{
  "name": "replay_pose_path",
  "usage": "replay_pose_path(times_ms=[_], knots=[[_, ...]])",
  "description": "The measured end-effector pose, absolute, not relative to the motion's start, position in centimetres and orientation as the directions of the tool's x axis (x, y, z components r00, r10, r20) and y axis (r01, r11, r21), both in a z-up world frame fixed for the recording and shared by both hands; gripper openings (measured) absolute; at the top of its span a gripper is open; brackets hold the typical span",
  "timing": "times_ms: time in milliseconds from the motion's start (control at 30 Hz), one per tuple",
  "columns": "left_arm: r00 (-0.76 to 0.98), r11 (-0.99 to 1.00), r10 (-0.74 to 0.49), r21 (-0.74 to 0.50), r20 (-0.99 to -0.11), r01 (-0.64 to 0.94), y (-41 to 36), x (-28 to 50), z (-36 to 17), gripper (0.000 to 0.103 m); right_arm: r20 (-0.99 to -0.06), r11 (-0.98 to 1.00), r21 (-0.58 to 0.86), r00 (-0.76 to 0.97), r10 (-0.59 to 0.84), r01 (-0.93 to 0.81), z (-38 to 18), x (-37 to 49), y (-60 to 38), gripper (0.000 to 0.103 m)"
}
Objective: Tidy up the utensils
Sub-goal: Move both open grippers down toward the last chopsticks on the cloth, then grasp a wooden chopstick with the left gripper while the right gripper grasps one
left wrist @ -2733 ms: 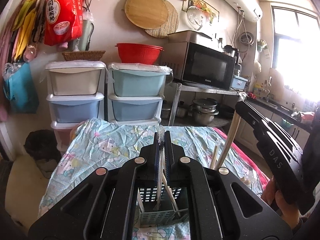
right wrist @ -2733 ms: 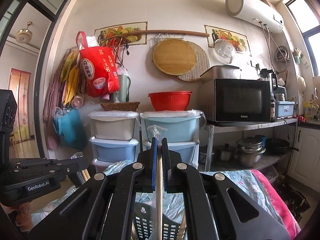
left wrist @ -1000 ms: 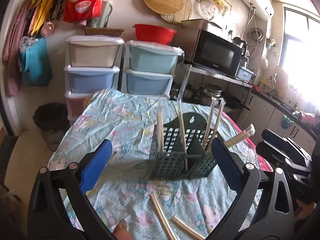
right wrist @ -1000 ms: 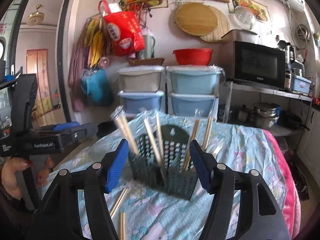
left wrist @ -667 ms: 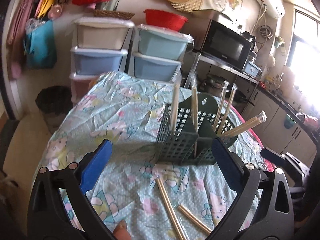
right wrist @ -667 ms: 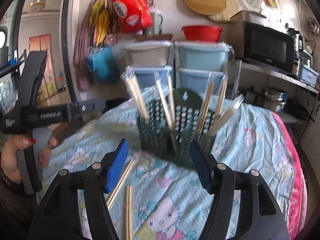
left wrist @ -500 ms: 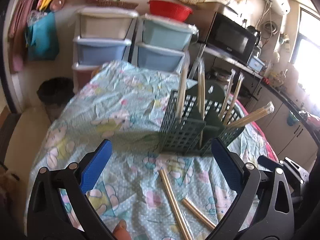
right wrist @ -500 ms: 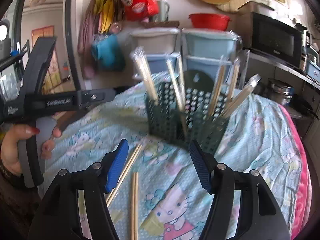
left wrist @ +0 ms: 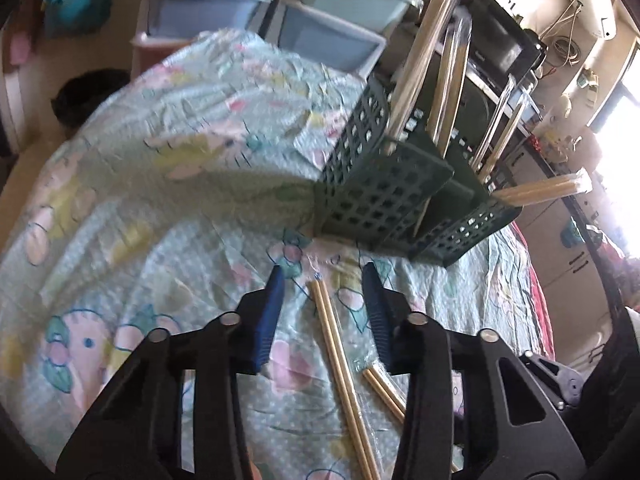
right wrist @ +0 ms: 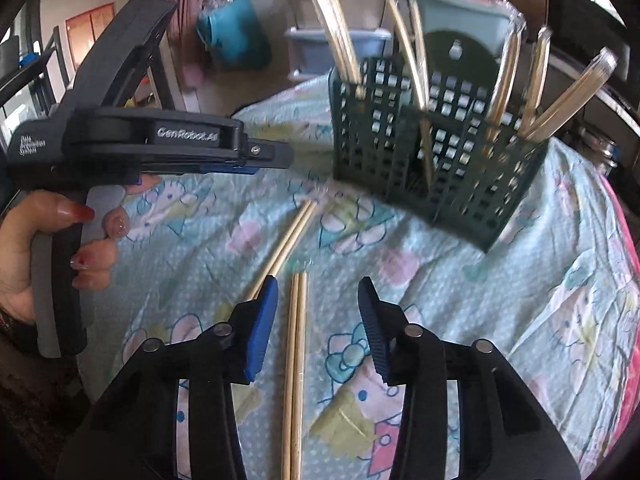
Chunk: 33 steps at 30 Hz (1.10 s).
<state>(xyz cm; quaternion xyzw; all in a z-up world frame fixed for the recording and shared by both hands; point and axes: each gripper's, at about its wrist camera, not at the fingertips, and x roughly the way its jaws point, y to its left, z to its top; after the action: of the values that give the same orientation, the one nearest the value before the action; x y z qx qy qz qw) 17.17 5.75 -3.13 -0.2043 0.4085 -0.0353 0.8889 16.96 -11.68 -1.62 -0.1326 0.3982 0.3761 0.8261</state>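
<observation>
A dark green slotted utensil basket (left wrist: pixel 384 196) (right wrist: pixel 432 160) stands on the table and holds several wrapped chopstick pairs upright. Two wrapped chopstick pairs lie flat on the cloth before it. My left gripper (left wrist: pixel 322 280) is open, low over the table, its jaws either side of the far end of one pair (left wrist: pixel 340 360); the other pair (left wrist: pixel 384 388) lies just right of it. My right gripper (right wrist: pixel 314 292) is open and straddles a pair (right wrist: pixel 296 352); the second pair (right wrist: pixel 286 242) runs diagonally toward the basket. The left gripper's body (right wrist: pixel 152 144) shows in the right wrist view, hand-held.
The table wears a light blue cartoon-print cloth (left wrist: pixel 160 184) with a pink edge at the right (right wrist: pixel 628 280). Stacked plastic drawers (left wrist: pixel 320 20) and a microwave (left wrist: pixel 500 48) stand beyond the table's far end. A dark bin (left wrist: pixel 88 96) sits on the floor at left.
Both grippers have dropped lower and moved forward toward the loose chopsticks on the cloth. Their jaws stand narrower than half a second ago, each now around a chopstick pair.
</observation>
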Motion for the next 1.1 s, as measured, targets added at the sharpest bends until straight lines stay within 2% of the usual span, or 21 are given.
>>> replay_pose_path(times_ms=[267, 633, 733, 933, 1100], knots=[[0.586, 0.912, -0.275, -0.400, -0.763, -0.094, 4.5, 19.8, -5.1, 0.031, -0.806, 0.673, 0.111, 0.331, 0.492, -0.731, -3.6, 17.9, -10.1, 0.037], [0.553, 0.916, -0.251, -0.380, -0.795, -0.130, 4.4, 21.3, -6.7, 0.031, -0.829, 0.685, 0.119, 0.308, 0.467, -0.719, -4.8, 19.0, -8.4, 0.036], [0.549, 0.925, -0.236, -0.358, -0.802, -0.125, 4.2, 21.5, -6.8, 0.030, -0.828, 0.699, 0.122, 0.316, 0.464, -0.705, -5.1, 19.5, -7.9, 0.032], [0.550, 0.927, -0.213, -0.344, -0.807, -0.146, 4.8, 21.6, -7.2, 0.014, -0.820, 0.710, 0.117, 0.336, 0.464, -0.695, -5.6, 19.8, -8.0, 0.026], [0.561, 0.916, -0.232, -0.372, -0.795, -0.149, 5.7, 21.7, -7.6, 0.008, -0.813, 0.717, 0.126, 0.342, 0.471, -0.686, -5.9, 20.0, -9.7, 0.020]])
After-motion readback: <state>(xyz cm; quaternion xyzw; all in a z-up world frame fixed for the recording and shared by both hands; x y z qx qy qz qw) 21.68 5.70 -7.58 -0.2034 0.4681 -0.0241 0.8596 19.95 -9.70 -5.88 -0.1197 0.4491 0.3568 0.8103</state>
